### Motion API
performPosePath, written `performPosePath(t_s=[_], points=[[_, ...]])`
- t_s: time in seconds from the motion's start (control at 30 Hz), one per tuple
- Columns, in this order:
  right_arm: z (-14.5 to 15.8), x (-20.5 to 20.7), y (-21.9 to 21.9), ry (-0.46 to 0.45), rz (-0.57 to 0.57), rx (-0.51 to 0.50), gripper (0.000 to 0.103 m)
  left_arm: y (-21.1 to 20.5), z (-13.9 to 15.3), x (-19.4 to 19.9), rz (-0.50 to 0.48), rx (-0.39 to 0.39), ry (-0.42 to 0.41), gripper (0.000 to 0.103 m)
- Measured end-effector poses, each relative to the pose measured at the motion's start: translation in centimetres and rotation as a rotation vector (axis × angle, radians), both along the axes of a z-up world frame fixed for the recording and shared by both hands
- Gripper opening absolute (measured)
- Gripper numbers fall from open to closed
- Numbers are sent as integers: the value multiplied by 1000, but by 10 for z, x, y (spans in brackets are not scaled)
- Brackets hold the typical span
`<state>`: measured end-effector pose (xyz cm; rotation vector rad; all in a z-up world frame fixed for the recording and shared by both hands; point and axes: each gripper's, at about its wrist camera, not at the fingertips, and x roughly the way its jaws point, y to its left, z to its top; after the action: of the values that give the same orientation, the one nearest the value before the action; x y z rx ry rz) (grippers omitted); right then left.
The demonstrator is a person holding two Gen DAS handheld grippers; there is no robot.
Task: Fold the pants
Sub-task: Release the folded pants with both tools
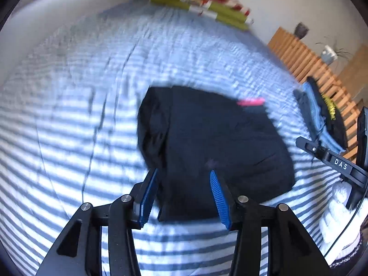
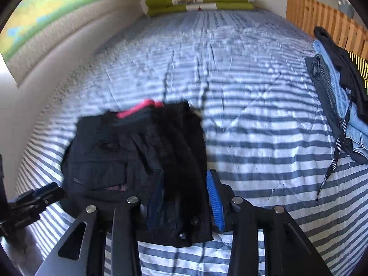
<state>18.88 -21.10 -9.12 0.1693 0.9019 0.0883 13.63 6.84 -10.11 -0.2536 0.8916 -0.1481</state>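
Note:
Black pants (image 1: 207, 138) with a pink waistband (image 1: 250, 102) lie folded into a compact bundle on the striped bed cover (image 1: 69, 126). My left gripper (image 1: 184, 171) hovers open at the bundle's near edge, its blue pads (image 1: 219, 197) apart with nothing pinched. In the right wrist view the pants (image 2: 110, 161) sit centre-left, blurred. My right gripper (image 2: 184, 177) is open too. A ridge of black cloth runs between its fingers and partly covers the left pad, while the right pad (image 2: 215, 202) shows clearly. Each gripper appears at the edge of the other's view.
A pile of other clothes (image 2: 340, 96), jeans and dark garments, lies along the bed's right edge beside a wooden slat rail (image 2: 322, 18). Folded green and red blankets (image 2: 200, 0) are stacked at the far end. A wall runs along the left side.

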Motion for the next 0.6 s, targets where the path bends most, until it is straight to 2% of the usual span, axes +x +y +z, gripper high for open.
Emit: performPosePath(t_s=[0.1,0.17,0.23,0.27,0.3,0.33,0.43,0.5,0.6], points=[[14,2,17,-53,67,6,35,-20,16,22,-94,-8,-41,68],[12,15,34,-47,98,-24,35,-23,6,39,-118,-25,-17,70],[-7,35,39,9,94,-48,35,-22,-19,63,-72,80,49,71],[-22,47,38,63,58,-81,35,-17,-32,72,-55,76,92,73],[-40,59,33,124,28,-84,38,-10,-43,79,-53,29,124,73],[-49,64,28,150,24,-52,41,-5,-41,79,-54,-4,116,72],[-31,50,11,110,0,45,42,19,-26,64,-48,-94,95,72],[-20,29,-2,97,-40,104,43,40,-21,52,-18,-107,81,75],[-12,-13,-9,110,-59,190,43,72,-27,36,37,-132,112,76]])
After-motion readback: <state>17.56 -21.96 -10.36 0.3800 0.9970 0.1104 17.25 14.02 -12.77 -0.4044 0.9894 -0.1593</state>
